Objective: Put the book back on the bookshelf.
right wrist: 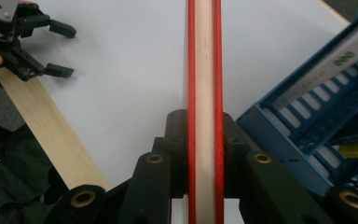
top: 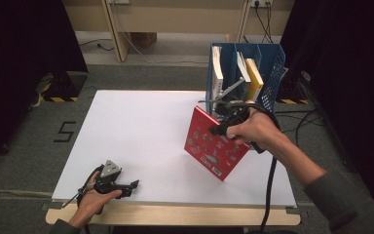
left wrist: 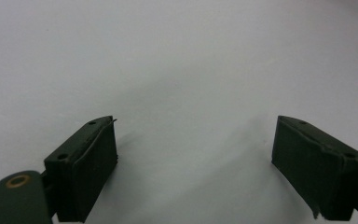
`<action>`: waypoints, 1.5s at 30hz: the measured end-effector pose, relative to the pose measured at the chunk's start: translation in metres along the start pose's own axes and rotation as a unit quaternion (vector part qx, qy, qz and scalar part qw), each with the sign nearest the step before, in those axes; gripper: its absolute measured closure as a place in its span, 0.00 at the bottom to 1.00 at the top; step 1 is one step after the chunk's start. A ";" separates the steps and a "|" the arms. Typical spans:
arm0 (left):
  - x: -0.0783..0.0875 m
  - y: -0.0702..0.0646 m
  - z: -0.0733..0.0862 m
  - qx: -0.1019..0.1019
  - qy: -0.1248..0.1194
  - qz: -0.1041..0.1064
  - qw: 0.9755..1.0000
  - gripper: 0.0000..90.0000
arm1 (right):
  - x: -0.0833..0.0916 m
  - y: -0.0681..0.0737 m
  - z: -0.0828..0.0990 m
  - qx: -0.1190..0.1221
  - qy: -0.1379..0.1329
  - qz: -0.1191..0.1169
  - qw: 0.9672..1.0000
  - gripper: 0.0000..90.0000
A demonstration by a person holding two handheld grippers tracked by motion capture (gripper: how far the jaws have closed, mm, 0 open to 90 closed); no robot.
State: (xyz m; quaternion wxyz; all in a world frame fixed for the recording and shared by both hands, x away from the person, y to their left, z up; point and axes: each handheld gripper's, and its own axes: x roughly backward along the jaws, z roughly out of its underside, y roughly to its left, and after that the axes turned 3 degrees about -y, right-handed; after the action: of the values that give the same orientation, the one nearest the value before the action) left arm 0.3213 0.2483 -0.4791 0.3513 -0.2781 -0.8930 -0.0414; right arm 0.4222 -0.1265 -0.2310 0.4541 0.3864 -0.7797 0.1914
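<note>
The right gripper [top: 222, 127] pinches a thin red book with a picture cover [top: 215, 144] by its top edge. Its jaws press on both red covers [right wrist: 204, 93]. The book stands tilted on the white table [top: 141, 136], right of the middle, just in front of the blue plastic file rack [top: 272, 73] at the far right. The rack holds other books. The left gripper [top: 129, 186] rests at the near left edge, its jaws spread apart over bare table.

I see a white table [top: 141, 136] with a pale wooden front edge. A blue file rack [top: 272, 73] stands on its far right corner. A red book [top: 214, 146] rests one corner on the tabletop, tilted.
</note>
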 end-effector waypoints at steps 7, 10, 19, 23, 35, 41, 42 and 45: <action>0.000 -0.001 0.000 0.000 0.002 -0.002 1.000 0.14 | 0.035 -0.010 0.017 -0.022 -0.029 0.011 0.999 0.87; 0.000 -0.001 0.000 0.000 0.002 -0.001 1.000 0.14 | 0.050 -0.017 0.025 -0.036 -0.049 0.022 0.998 0.87; 0.000 0.000 -0.001 -0.004 0.001 -0.004 1.000 0.13 | 0.096 -0.043 0.048 -0.083 -0.071 0.058 0.992 0.87; -0.001 0.000 -0.001 -0.004 0.001 -0.003 1.000 0.13 | 0.110 -0.054 0.054 -0.098 -0.080 0.068 0.990 0.87; -0.001 0.000 -0.001 0.002 0.003 0.001 1.000 0.12 | 0.143 -0.085 0.057 -0.139 -0.117 0.101 0.978 0.87; -0.001 0.000 -0.001 0.001 0.003 0.002 1.000 0.12 | 0.152 -0.101 0.049 -0.155 -0.114 0.132 0.972 0.87; -0.001 0.000 -0.001 0.001 0.004 0.002 1.000 0.12 | 0.153 -0.105 0.048 -0.153 -0.114 0.131 0.973 0.87; -0.001 0.000 -0.001 0.002 0.004 0.002 1.000 0.12 | 0.151 -0.113 0.044 -0.164 -0.115 0.146 0.969 0.87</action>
State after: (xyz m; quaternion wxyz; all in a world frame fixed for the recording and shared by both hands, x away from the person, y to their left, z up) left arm 0.3224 0.2472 -0.4790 0.3550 -0.2792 -0.8913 -0.0400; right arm 0.4415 -0.2908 -0.1307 0.3856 0.2080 -0.8954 0.0791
